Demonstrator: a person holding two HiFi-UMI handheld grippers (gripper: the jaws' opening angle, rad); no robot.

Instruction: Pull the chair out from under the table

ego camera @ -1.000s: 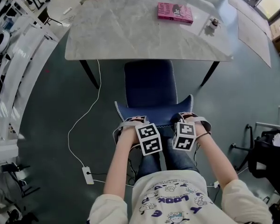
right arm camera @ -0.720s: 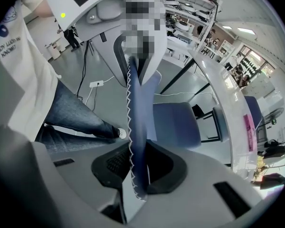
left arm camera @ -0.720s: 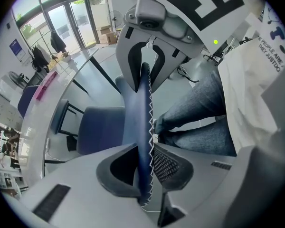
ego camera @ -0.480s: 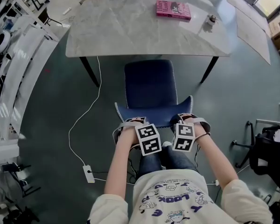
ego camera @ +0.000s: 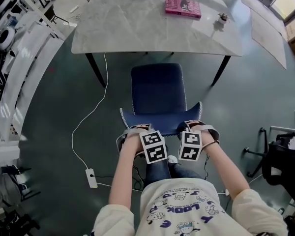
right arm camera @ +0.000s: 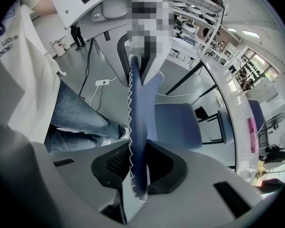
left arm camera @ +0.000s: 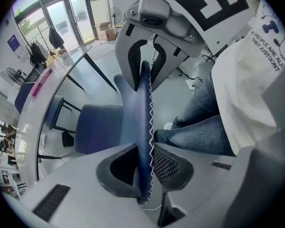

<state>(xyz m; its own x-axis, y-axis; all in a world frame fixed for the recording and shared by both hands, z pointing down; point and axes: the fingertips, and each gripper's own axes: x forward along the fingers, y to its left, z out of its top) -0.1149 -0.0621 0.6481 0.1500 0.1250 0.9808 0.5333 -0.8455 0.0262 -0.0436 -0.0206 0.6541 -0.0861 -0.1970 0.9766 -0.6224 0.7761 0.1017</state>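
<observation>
A dark blue chair stands just clear of the grey marble table, its seat fully in front of the table's near edge. Its backrest has a white zigzag trim along the top. My left gripper is shut on the backrest's top edge near the left corner; the blue edge runs between the pads. My right gripper is shut on the same edge near the right corner, where the backrest passes between its pads. Both point steeply down.
A pink book and a small object lie on the table. A white cable runs across the floor to a power strip at left. White shelving lines the left; a black chair stands at right.
The chair has slid away from the table toward the person, both grippers moving with it; a wider strip of floor now shows between the seat and the table edge.
</observation>
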